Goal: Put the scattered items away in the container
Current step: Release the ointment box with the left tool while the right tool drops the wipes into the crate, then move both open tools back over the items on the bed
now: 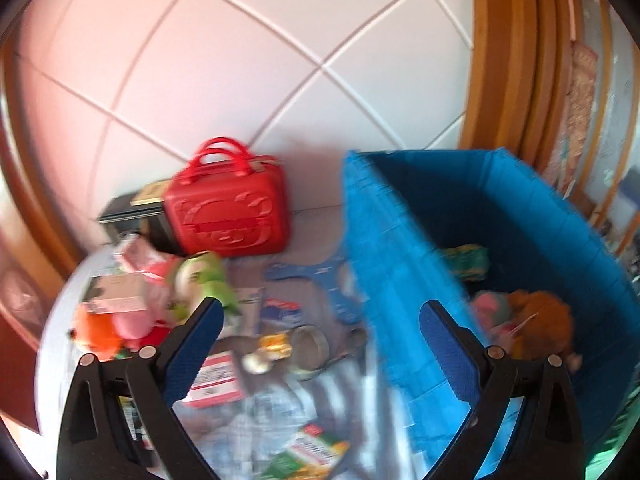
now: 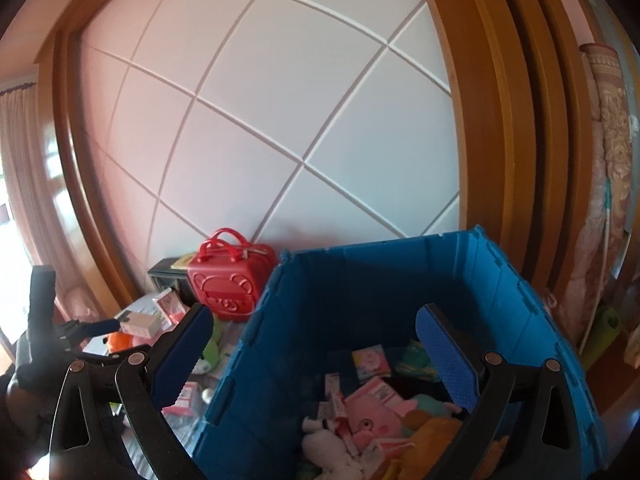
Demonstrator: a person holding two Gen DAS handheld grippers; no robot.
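Now, your biggest piece is the blue crate (image 2: 360,320): stiff plastic walls, open top, already holding plush toys and small cartons, so it should stay put while you drop things in. Leave it where it stands, on the right of the mess.

Next down in size, the red case (image 1: 228,216) by the wall looks rigid and smooth; its twin handles on top are the likely place to take it, since the flat faces may slide between the pads.

The green plush (image 1: 204,280) and the orange plush (image 1: 96,336) lie in the heap left of the crate. Both should be light and squashy, so pinch the body mid-bulk.

Smaller still, the red-and-white carton (image 1: 214,378) lies flat; grip across its narrow edges, gently, as it may crush.

Your left gripper (image 1: 320,344) hangs spread wide over the scattered pile, nothing between the pads. Your right gripper (image 2: 314,348) is equally wide and empty above the crate.
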